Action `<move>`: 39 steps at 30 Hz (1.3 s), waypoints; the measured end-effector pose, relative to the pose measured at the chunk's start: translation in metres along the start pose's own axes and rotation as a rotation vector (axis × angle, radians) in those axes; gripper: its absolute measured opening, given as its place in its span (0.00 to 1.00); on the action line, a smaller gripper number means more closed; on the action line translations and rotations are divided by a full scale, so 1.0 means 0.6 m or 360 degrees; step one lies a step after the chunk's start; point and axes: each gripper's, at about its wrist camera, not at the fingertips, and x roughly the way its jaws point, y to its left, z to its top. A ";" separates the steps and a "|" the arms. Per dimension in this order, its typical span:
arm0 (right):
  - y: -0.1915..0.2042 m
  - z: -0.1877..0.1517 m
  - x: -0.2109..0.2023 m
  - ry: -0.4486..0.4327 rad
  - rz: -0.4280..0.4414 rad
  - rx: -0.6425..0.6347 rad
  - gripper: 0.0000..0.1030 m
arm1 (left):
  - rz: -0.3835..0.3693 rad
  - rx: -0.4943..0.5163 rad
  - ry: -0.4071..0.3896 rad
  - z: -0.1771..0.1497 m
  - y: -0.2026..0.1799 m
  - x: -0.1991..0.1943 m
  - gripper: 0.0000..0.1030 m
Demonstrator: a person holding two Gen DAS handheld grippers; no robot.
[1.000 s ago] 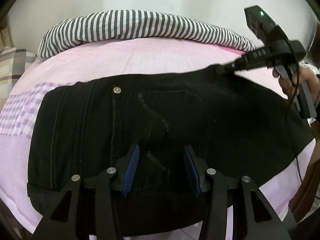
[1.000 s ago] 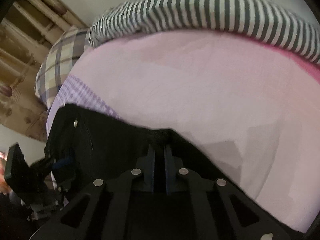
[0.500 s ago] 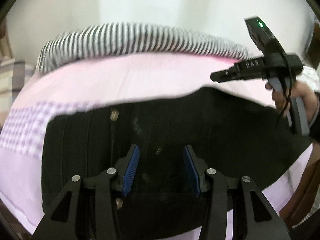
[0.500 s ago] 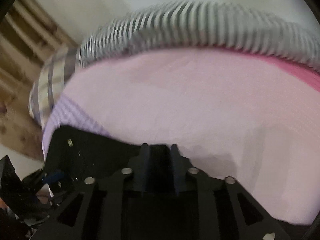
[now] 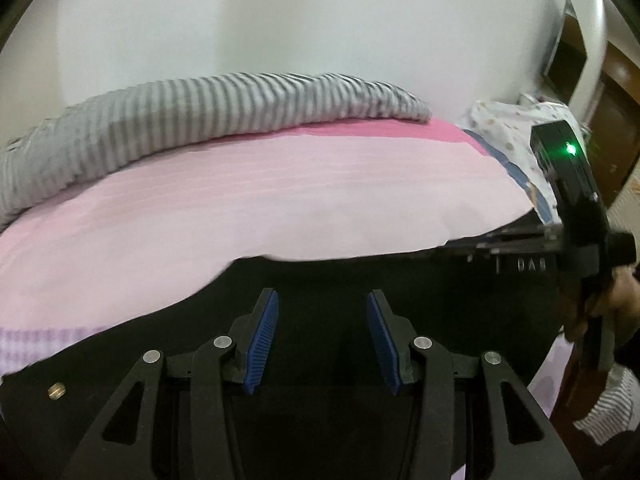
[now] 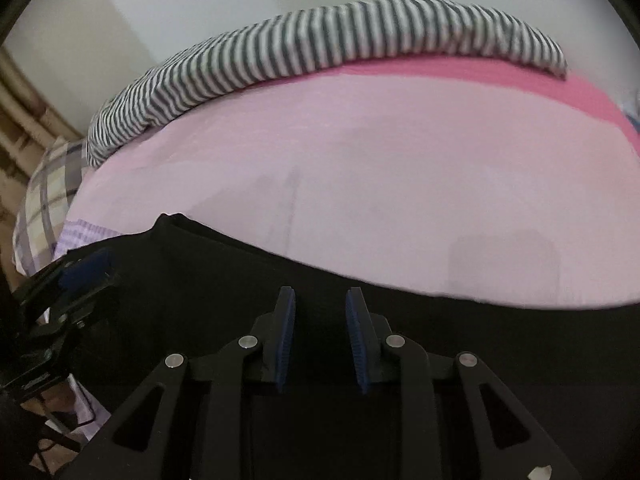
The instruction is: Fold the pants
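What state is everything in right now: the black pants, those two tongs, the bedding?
Pants: spread flat on the bed, not gripped.
Left tongs: open, nothing between the pads.
Right tongs: opening, nothing pinched.
Pink sheet: smooth, partly covered by the pants.
Striped blanket: bunched along the far edge.

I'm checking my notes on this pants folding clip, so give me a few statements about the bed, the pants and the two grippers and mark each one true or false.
1. The pants are black. True.
2. The pants lie on a green sheet. False: the bed sheet under them is pink.
3. A striped blanket lies along the far side of the bed. True.
4. The left gripper is clamped on a white towel. False: its blue pads stand apart over the black pants, with nothing pinched between them.
5. The right gripper is fully shut. False: its jaws are opening, with a gap between the pads.
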 end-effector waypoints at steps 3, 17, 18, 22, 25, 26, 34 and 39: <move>-0.015 -0.012 0.002 -0.0009 -0.0017 0.0037 0.27 | -0.0013 0.0003 0.0079 0.014 -0.009 0.044 0.46; -0.094 -0.042 -0.042 -0.0186 -0.0108 0.0178 0.33 | 0.0213 -0.0010 0.0090 0.017 0.019 0.111 0.36; -0.085 -0.046 -0.039 -0.0178 -0.0073 0.0152 0.33 | 0.0212 -0.0036 0.0088 0.016 0.026 0.108 0.33; -0.042 -0.052 -0.023 -0.0169 0.0032 0.0074 0.34 | 0.0185 -0.0090 0.0102 0.016 0.038 0.106 0.31; -0.039 -0.048 -0.004 -0.0153 -0.0048 0.0072 0.32 | 0.0180 -0.0075 0.0110 0.015 0.038 0.105 0.31; -0.044 -0.046 -0.006 -0.0183 -0.0073 0.0065 0.29 | 0.0172 -0.0078 0.0108 0.014 0.039 0.104 0.31; -0.134 -0.044 -0.039 -0.0257 -0.0352 0.0232 0.33 | 0.0156 -0.0089 0.0106 0.015 0.037 0.099 0.30; -0.183 -0.079 -0.091 -0.0323 -0.0315 0.0386 0.40 | 0.0176 0.0029 0.0075 0.000 0.003 0.062 0.32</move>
